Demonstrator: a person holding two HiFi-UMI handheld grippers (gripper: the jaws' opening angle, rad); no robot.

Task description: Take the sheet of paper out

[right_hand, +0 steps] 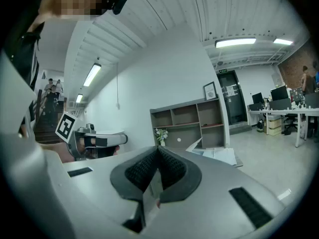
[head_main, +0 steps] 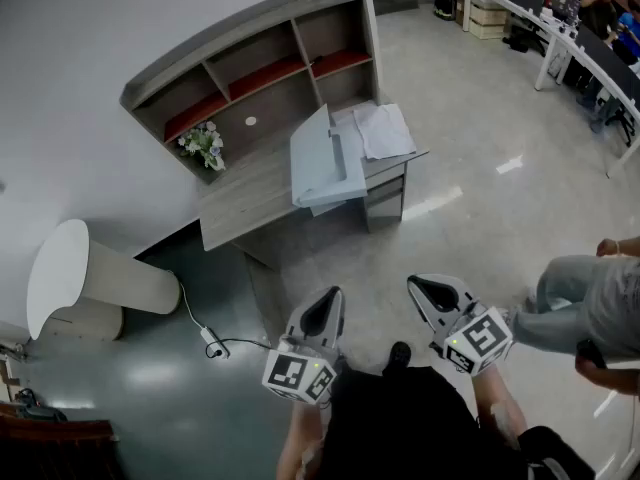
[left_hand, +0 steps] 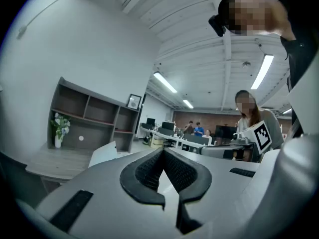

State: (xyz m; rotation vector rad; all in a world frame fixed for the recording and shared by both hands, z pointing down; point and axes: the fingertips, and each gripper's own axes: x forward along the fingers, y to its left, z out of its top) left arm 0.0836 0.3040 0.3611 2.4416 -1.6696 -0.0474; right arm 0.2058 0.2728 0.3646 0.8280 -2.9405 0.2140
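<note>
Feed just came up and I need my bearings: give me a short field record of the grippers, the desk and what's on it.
left gripper: shut, empty, well short of the desk
right gripper: shut, empty, beside the left one
desk: ahead, under shelves
folder: light blue, open, on the desk
paper: white sheets on the desk, right of the folder
flowers: desk's back left
task: paper not yet touched

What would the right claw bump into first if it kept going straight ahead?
Probably the grey wooden desk with shelves, near its white flowers. The right claw, shut and empty, has only floor before it, though depth is hard to judge.
</note>
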